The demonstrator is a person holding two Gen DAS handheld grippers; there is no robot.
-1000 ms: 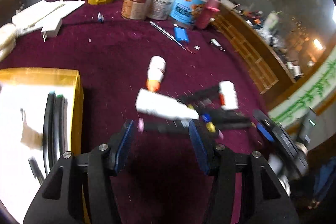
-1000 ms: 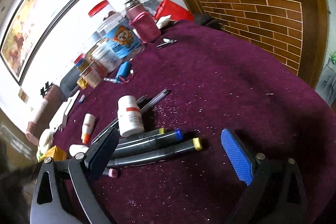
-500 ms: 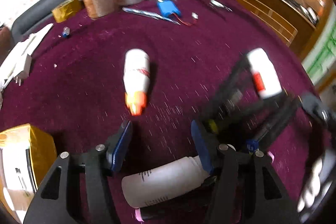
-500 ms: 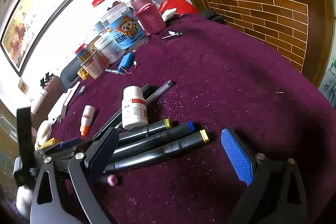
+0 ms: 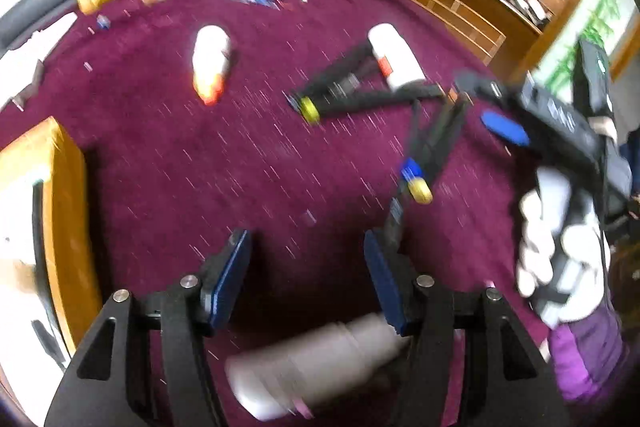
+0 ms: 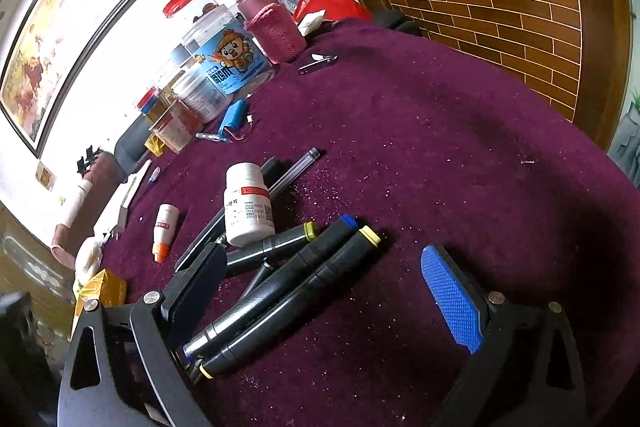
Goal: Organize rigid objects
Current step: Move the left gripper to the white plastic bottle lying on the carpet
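Note:
My left gripper [image 5: 306, 275] is open over the purple cloth, and a white bottle [image 5: 320, 363] lies blurred beneath its finger bases. Ahead of it are an orange-tipped small bottle [image 5: 210, 63], a white pill bottle [image 5: 396, 59] and black markers [image 5: 360, 99]. My right gripper [image 6: 324, 295] is open, low over the cloth. Three black markers [image 6: 288, 279] with green, blue and yellow caps lie between its fingers, close to the left finger [image 6: 196, 291]. The pill bottle [image 6: 248, 203] stands behind them, and the orange-tipped bottle [image 6: 164, 227] lies to the left.
A golden box [image 5: 60, 211] sits at the left. Jars and a pink flask [image 6: 276, 31] crowd the table's far side, beside a blue battery pack [image 6: 234, 117] and nail clippers [image 6: 318, 63]. A gloved hand [image 5: 552, 239] holds the right gripper. A wooden counter [image 6: 500, 15] stands behind.
My left gripper has moved forward past the white bottle, which now lies under its base, and the view has rolled. The markers by the right gripper have swung to a steeper angle.

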